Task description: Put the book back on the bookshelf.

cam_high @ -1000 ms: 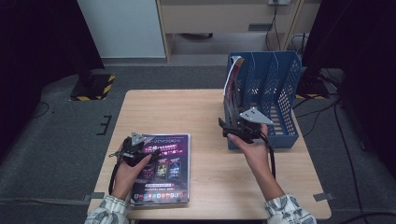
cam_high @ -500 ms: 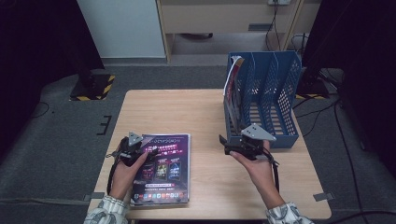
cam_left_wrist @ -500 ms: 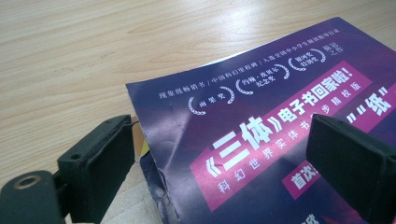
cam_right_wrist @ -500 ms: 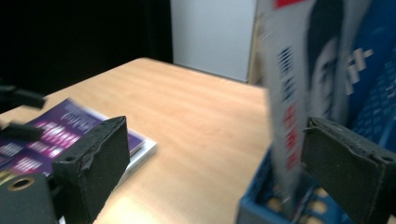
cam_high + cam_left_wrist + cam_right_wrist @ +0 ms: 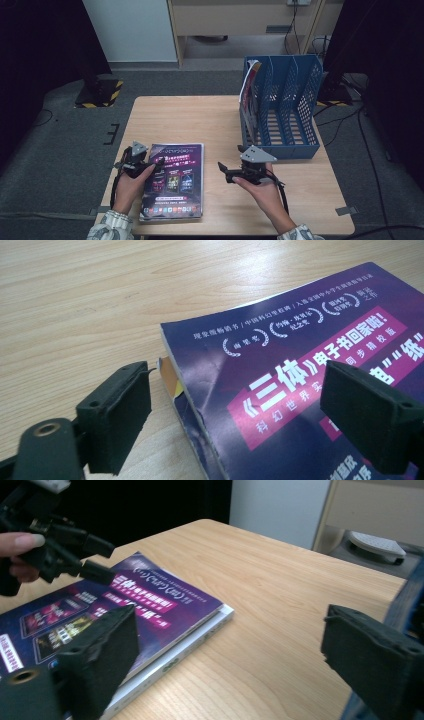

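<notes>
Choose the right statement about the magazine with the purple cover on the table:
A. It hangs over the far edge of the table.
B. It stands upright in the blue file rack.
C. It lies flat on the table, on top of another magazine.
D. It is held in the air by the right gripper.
C: the purple magazine lies flat on the table, and the white edge of another magazine shows under it in the right gripper view.
</notes>
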